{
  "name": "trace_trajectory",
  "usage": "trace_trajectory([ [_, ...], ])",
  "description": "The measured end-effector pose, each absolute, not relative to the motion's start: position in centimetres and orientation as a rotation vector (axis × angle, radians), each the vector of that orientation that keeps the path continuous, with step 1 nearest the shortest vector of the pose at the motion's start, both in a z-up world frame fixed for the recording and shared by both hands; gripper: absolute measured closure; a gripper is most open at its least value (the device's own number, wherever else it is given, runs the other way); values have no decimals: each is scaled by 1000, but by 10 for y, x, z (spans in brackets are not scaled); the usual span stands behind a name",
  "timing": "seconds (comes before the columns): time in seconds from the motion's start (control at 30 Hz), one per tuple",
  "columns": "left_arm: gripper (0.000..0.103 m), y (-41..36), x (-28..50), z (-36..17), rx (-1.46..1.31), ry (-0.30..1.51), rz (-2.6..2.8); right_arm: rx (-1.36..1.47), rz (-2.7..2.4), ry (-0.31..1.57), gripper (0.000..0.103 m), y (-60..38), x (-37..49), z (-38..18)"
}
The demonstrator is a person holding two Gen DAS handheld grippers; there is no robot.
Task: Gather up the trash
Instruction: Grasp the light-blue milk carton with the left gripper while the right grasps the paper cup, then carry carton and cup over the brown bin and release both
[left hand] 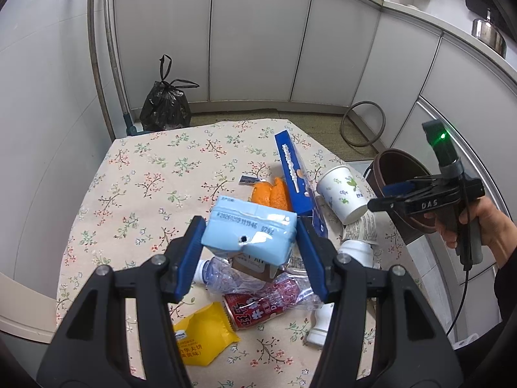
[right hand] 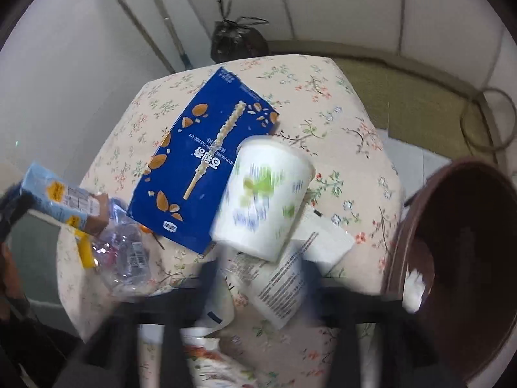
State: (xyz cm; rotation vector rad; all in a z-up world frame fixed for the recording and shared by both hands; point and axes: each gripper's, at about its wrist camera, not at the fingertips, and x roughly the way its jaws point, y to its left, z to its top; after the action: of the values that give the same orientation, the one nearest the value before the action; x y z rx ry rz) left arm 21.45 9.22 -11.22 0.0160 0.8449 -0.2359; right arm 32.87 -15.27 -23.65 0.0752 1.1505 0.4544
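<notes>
**binwatcher:** Looking at the left gripper [left hand: 248,242] first: its blue pads are clamped on the narrow sides of a light-blue drink carton [left hand: 250,232], and the carton is lifted clear of the pile, tilted top-forward. My guess is it's pinched across the short width because that's the stiff way to hold an empty carton without it folding.

**tablecloth_guy:** Agreed. And the right gripper [right hand: 261,268]? Its own view is smeary.

**binwatcher:** Blurred, yeah, but the jaws stand wide with nothing pinched between them. It's hovering over crumpled printed paper [right hand: 284,278], with the paper cup [right hand: 261,194] lying on its side just past the tips at 12 o'clock.

**tablecloth_guy:** Where's the rest of the trash?

**binwatcher:** All bunched on the floral table [left hand: 145,174]. From the left wrist view: crushed clear bottle [left hand: 232,274] and red can [left hand: 255,310] directly under the carton, yellow wrapper [left hand: 203,336] at 7 o'clock, orange peel [left hand: 271,192] and blue biscuit box [left hand: 295,174] at 12 to 1.

**tablecloth_guy:** And the brown bin [right hand: 452,258]?

**binwatcher:** Off the table edge at 3 o'clock, mouth tipped toward the table, probably so stuff can be dropped straight in. There's already something white inside.
</notes>
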Motion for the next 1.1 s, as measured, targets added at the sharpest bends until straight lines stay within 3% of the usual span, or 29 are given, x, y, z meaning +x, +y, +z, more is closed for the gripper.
trace_trajectory([
  [0.33, 44, 85, 211, -110, 43, 826, -221, 92, 318, 1197, 19, -117, 357, -247],
  [0.47, 44, 78, 207, -107, 85, 811, -210, 109, 283, 1249, 44, -113, 363, -267],
  [0.63, 44, 74, 204, -97, 109, 789, -196, 152, 308, 1217, 45, -121, 356, -257],
  [1.1, 44, 6, 179, -45, 153, 649, -303, 209, 212, 1000, 46, -190, 279, -132],
])
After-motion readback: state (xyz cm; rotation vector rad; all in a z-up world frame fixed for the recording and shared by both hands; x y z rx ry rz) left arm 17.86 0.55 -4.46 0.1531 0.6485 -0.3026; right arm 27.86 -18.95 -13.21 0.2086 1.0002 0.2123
